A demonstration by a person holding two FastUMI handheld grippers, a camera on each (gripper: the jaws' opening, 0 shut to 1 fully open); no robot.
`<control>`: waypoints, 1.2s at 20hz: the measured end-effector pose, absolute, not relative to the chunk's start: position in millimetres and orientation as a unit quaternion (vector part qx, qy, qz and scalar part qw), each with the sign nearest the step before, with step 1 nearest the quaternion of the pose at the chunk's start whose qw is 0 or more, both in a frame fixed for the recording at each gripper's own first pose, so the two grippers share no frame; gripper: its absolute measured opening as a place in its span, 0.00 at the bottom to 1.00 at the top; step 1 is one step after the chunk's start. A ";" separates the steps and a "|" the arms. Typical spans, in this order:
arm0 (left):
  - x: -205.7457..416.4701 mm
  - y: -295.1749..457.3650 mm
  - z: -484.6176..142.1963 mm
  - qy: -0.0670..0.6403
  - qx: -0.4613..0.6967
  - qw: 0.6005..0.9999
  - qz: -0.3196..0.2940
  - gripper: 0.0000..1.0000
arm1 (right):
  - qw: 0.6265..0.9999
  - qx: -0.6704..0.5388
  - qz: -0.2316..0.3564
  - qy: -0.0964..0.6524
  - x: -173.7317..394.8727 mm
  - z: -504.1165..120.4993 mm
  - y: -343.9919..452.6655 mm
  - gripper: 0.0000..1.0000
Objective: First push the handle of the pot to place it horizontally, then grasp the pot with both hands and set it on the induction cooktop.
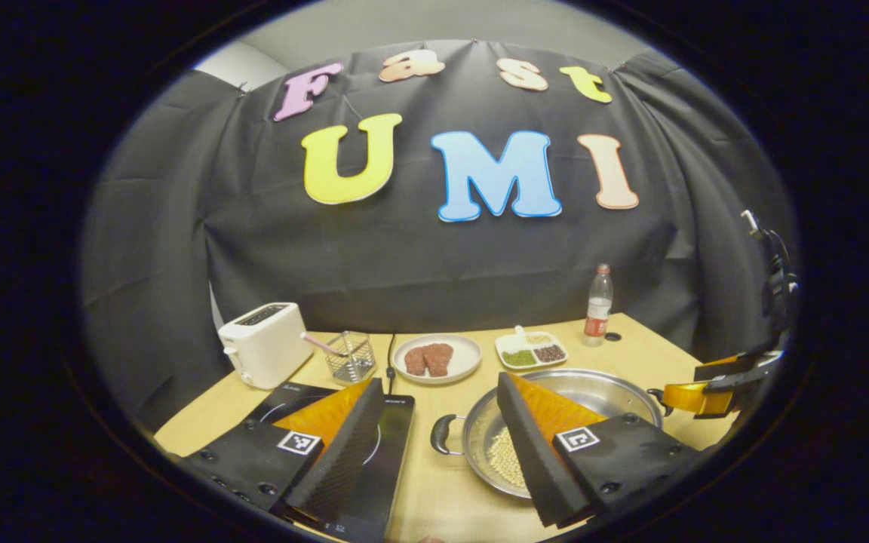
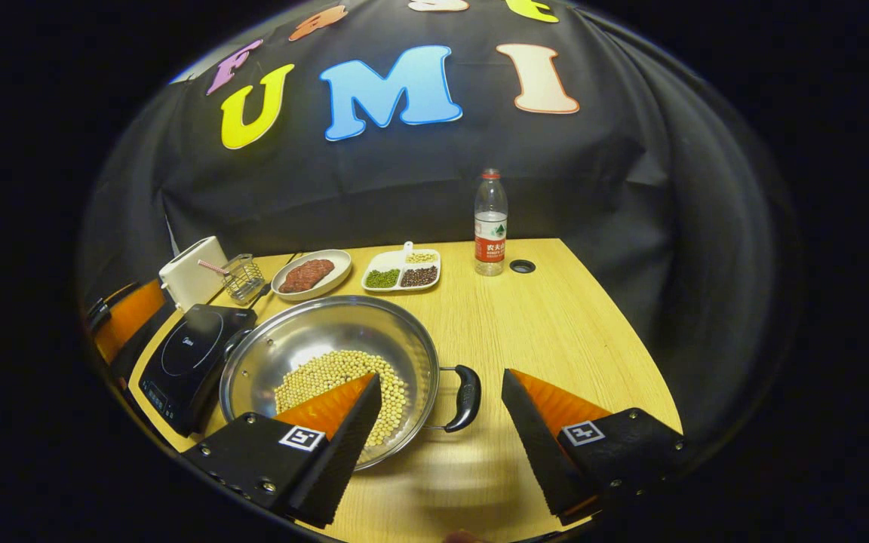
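Observation:
A steel pot [image 2: 314, 332] with pale beans [image 2: 329, 373] in it rests on the wooden table, just right of the black induction cooktop [image 2: 193, 351]. Its two black handles point left and right. In the right gripper view my right gripper [image 2: 442, 378] is open, its fingers on either side of the right handle [image 2: 466, 396], not touching it. In the left gripper view my left gripper [image 1: 440, 385] is open above the left handle [image 1: 442, 435], with one finger over the cooktop [image 1: 398, 452] and the other over the pot [image 1: 593, 388]. The right gripper [image 1: 713, 388] shows beside the pot's far handle.
Along the back of the table stand a white toaster [image 1: 265, 343], a wire basket [image 1: 349, 356], a plate of meat [image 1: 437, 356], a divided dish of beans [image 1: 531, 351] and a water bottle [image 1: 598, 305]. Bare table [image 2: 555, 317] lies right of the pot.

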State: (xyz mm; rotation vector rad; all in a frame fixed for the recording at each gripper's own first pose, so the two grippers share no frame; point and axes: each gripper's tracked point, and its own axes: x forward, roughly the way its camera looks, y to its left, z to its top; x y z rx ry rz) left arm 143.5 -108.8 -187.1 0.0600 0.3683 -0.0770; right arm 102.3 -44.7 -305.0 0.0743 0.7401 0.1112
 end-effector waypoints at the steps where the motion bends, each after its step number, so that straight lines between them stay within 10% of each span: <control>1: 151.8 -108.2 -196.7 0.192 0.029 0.980 -0.046 0.98 | 0.928 0.037 0.047 0.367 104.1 -308.1 -43.9 0.98; 24: 200.6 -120.2 -364.7 0.385 0.016 0.914 -0.123 0.98 | 0.887 0.015 -0.023 0.461 125.2 -379.2 -45.6 0.99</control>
